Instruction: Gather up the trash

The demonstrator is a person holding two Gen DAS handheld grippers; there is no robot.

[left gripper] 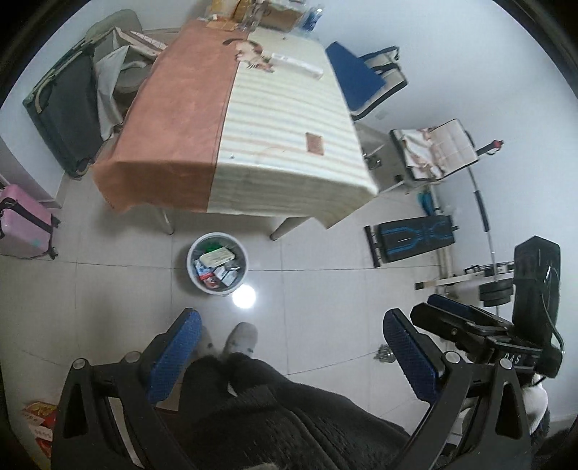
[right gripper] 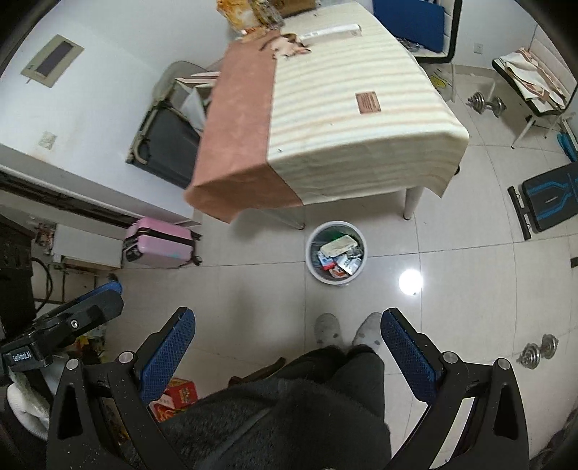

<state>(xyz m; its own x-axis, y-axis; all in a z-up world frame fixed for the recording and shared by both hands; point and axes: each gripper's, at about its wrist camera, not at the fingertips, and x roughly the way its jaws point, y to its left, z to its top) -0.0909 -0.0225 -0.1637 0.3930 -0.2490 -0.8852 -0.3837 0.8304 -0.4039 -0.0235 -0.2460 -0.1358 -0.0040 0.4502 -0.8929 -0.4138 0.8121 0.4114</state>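
Observation:
A white trash bin stands on the floor in front of the table, filled with several boxes and wrappers; it also shows in the right wrist view. My left gripper is open and empty, held high above the floor. My right gripper is open and empty too, and shows beside the left one in the left wrist view. A long white box lies at the table's far end, also in the right wrist view. A small brown card lies on the striped cloth.
The table has a brown and striped cloth. A pink suitcase and a dark suitcase stand left. A blue chair, weight bench and dumbbells are right. Red boxes lie by my feet.

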